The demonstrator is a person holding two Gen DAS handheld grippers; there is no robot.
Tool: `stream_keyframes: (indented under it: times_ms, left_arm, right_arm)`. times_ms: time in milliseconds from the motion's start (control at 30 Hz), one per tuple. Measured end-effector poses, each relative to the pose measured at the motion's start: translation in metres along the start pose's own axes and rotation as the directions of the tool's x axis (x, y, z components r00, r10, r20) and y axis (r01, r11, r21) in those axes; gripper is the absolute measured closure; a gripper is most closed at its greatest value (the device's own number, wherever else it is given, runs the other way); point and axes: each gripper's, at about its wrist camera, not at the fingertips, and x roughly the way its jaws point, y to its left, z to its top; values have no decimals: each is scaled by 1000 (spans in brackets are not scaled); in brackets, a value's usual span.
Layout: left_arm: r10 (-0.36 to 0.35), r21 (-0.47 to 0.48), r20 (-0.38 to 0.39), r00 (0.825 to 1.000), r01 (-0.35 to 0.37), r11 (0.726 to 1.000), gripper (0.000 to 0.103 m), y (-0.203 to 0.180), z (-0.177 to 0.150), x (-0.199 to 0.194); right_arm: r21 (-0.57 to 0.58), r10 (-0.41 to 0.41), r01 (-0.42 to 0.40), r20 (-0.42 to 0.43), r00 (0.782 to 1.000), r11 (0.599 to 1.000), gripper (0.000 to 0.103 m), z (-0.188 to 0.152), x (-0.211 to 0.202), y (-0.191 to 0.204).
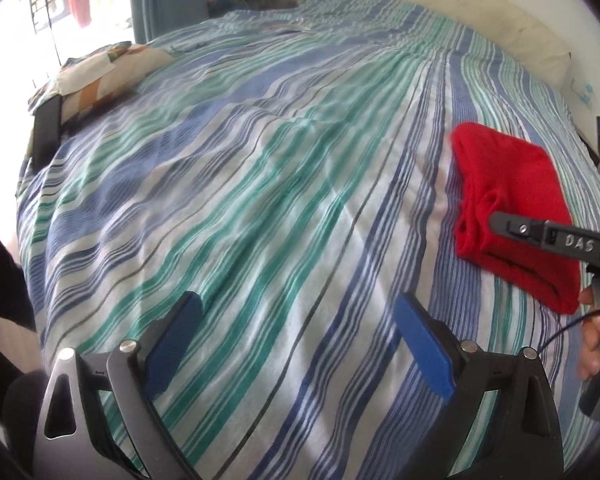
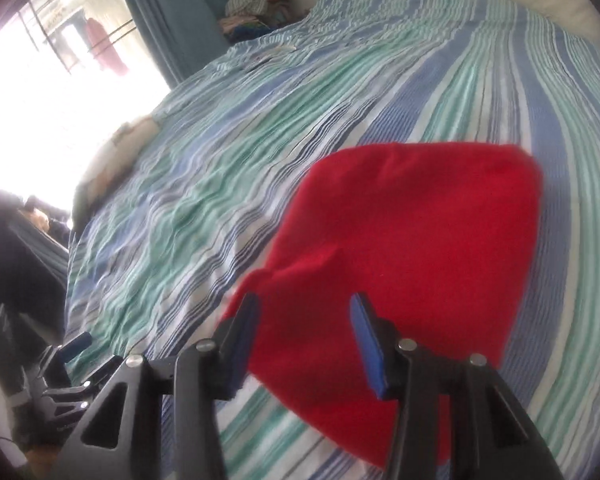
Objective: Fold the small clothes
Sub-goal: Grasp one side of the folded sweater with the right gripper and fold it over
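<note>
A folded red garment lies flat on the striped bedsheet, at the right in the left wrist view and filling the lower middle of the right wrist view. My left gripper is open and empty, hovering over bare sheet to the left of the garment. My right gripper is open, its blue pads just above the garment's near edge, holding nothing. It also shows from the side in the left wrist view, over the garment.
A patterned pillow lies at the bed's far left. A pile of clothes sits beyond the bed's far end by a blue curtain. A white headboard edge runs along the right. A bright window is at left.
</note>
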Motion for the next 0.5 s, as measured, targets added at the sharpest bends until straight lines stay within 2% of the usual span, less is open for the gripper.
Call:
stream_keyframes:
  times_ms: [67, 100, 133, 200, 267, 367, 433, 500]
  left_arm:
    - [13, 10, 6, 1000, -13, 1000, 6, -1, -1, 0]
    - [19, 14, 8, 1000, -19, 1000, 6, -2, -2, 0]
    - [20, 16, 8, 1000, -20, 1000, 6, -1, -2, 0]
    - [6, 14, 6, 1000, -6, 1000, 6, -1, -2, -1]
    - [-7, 18, 11, 1000, 7, 1000, 6, -3, -1, -3]
    - [-22, 43, 9, 1000, 22, 999, 6, -11, -3, -3]
    - [-28, 68, 8, 1000, 27, 997, 6, -18, -7, -2]
    - [-26, 97, 16, 1000, 24, 995, 6, -25, -11, -2]
  right_arm:
    - [-22, 0, -2, -80, 997, 1000, 56, -16, 38, 12]
    - [-55, -25, 19, -97, 995, 998, 56, -22, 50, 21]
    - [-95, -52, 45, -79, 995, 994, 56, -26, 48, 29]
    - [-92, -18, 12, -63, 998, 996, 57, -26, 30, 33]
    - [-71, 5, -6, -15, 1000, 997, 57, -28, -11, 24]
    - [-77, -60, 64, 57, 997, 995, 57, -45, -72, 4]
    - [-58, -107, 111, 56, 993, 992, 57, -57, -86, -14]
    - [1, -127, 127, 16, 992, 992, 57, -69, -73, -35]
